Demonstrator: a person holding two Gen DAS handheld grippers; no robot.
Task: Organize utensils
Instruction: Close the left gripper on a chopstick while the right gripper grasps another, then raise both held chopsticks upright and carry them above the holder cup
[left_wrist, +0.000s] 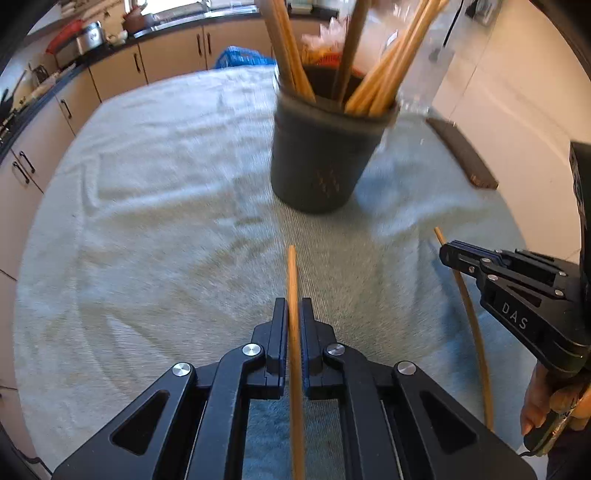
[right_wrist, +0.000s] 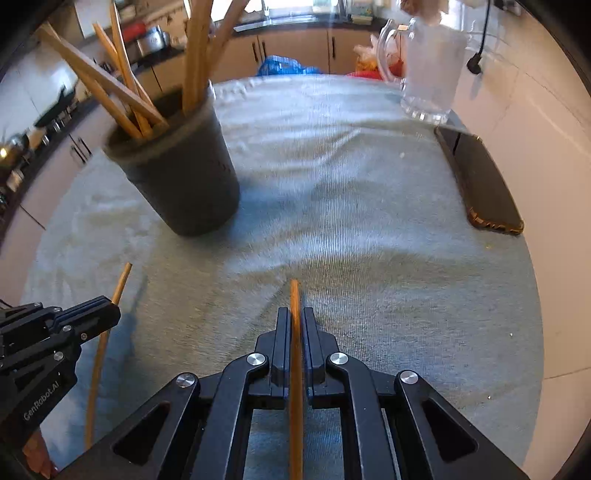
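A dark grey cup (left_wrist: 321, 155) (right_wrist: 184, 177) stands upright on the towel and holds several wooden chopsticks (left_wrist: 384, 74) (right_wrist: 122, 96). My left gripper (left_wrist: 294, 306) is shut on one wooden chopstick (left_wrist: 292, 273), which pokes out past the fingertips toward the cup. In the right wrist view the left gripper (right_wrist: 112, 312) comes in from the left with its chopstick (right_wrist: 96, 373). My right gripper (right_wrist: 295, 315) is shut on a second chopstick (right_wrist: 294, 295). The left wrist view shows the right gripper (left_wrist: 448, 253) at the right edge, pinching that long chopstick (left_wrist: 478, 343). Both grippers are in front of the cup.
A pale grey-green towel (left_wrist: 147, 221) covers the table. A clear glass mug (right_wrist: 430, 74) stands at the far right, with a flat dark phone-like slab (right_wrist: 484, 184) (left_wrist: 461, 155) along the right edge. Kitchen cabinets and a blue bag (right_wrist: 280, 66) lie beyond.
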